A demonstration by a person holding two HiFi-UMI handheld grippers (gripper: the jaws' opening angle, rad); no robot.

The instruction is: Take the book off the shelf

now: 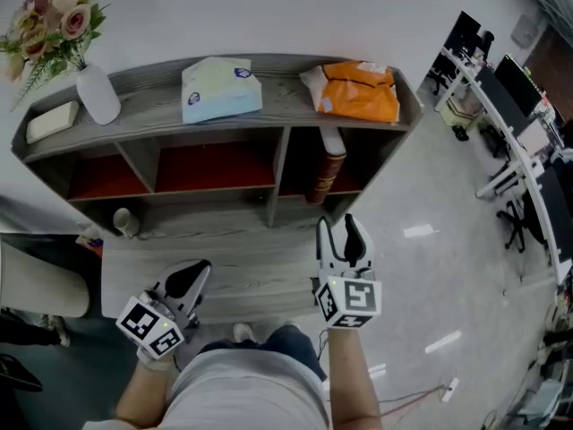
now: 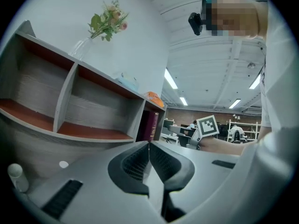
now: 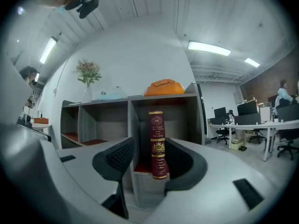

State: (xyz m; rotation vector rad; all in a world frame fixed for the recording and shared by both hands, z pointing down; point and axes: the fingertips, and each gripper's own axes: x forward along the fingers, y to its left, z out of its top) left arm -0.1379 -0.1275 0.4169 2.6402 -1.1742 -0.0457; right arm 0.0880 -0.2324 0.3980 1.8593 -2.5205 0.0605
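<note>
A dark red book [image 1: 327,173] stands upright in the right compartment of the grey shelf [image 1: 277,106]. My right gripper [image 1: 340,228] hovers just in front of that compartment, open and holding nothing. In the right gripper view the book's spine [image 3: 158,143] shows between the two spread fingers [image 3: 120,157], still some way beyond them. My left gripper [image 1: 199,272] hangs low at the left near the person's body, away from the shelf. Its jaws meet on nothing in the left gripper view [image 2: 148,146], where the book [image 2: 149,125] shows far off at the shelf's right end.
On the shelf top stand a white vase of flowers [image 1: 97,92], a tissue pack [image 1: 219,88], an orange bag [image 1: 358,92] and a small pale box [image 1: 51,121]. A cup [image 1: 125,222] sits on the low ledge. Office desks with monitors [image 1: 510,106] line the right side.
</note>
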